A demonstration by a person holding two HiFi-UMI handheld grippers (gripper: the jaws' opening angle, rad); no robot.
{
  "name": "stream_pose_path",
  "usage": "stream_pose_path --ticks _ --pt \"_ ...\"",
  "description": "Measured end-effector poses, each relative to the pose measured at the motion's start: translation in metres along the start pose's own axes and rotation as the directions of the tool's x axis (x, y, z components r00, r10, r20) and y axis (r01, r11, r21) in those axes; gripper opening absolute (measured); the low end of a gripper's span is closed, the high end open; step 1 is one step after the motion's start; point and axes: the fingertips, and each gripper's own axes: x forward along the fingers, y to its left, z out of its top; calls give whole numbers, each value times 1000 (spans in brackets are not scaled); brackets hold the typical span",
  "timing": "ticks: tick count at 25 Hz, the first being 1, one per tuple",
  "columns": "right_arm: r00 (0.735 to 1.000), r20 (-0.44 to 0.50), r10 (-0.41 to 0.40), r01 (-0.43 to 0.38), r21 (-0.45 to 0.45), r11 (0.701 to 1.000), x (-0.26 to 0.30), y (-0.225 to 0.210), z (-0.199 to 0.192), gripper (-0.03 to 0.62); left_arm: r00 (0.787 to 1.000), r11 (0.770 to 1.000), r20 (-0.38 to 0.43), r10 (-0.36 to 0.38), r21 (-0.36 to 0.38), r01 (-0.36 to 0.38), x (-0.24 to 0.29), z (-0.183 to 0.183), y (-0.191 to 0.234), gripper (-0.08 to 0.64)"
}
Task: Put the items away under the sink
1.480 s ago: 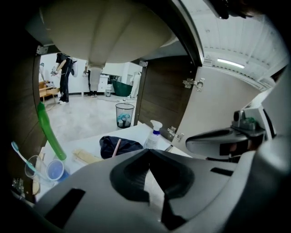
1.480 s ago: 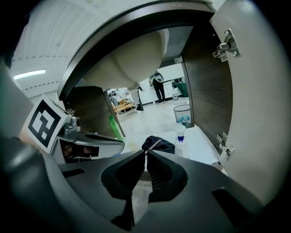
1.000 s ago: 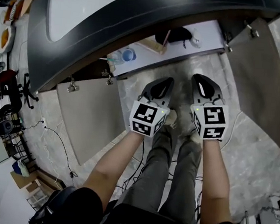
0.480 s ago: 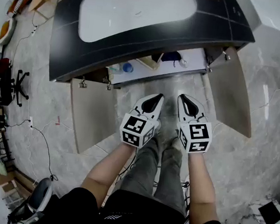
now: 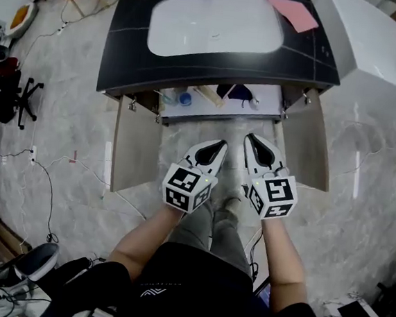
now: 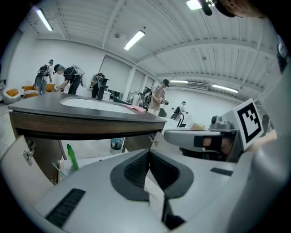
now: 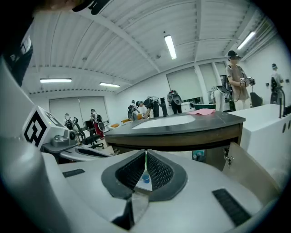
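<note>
The sink cabinet (image 5: 259, 101) stands with both doors open under a dark counter (image 5: 125, 50) and a white basin (image 5: 218, 25). On its shelf are a bottle with a blue cap (image 5: 183, 98), a wooden piece (image 5: 210, 95) and a dark item (image 5: 240, 92). The left gripper view shows a green bottle (image 6: 70, 157) inside. My left gripper (image 5: 221, 144) (image 6: 148, 152) and right gripper (image 5: 249, 137) (image 7: 145, 152) hang side by side above the floor in front of the cabinet. Both are shut with nothing in them.
The left door (image 5: 133, 144) and right door (image 5: 305, 144) swing out over the marble floor on either side of my grippers. A pink cloth (image 5: 292, 13) lies on the counter. An office chair (image 5: 12, 95) and cables (image 5: 44, 167) are at left, a white unit (image 5: 381, 60) at right.
Both grippers and the head have risen away from the floor, so the cabinet looks smaller and farther off. The jaws stay shut and empty.
</note>
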Motion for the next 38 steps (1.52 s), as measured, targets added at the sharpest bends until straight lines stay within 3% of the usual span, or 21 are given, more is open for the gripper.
stream_pose_path --ticks 7,20,31,38 --pt "997 -5 75 -75 -59 995 -29 32 25 40 999 1000 32 -5 25 4 -28 24 -21 9" --pt "993 9 114 -113 -73 991 -81 48 58 38 992 993 122 31 111 -45 -74 63 -50 9" --pt "984 -25 177 -178 -78 981 -94 70 46 35 990 989 132 42 133 -60 -89 65 -60 9" --pt "985 -9 174 -174 -94 980 -95 71 54 35 989 990 146 34 133 -54 -90 71 -61 9"
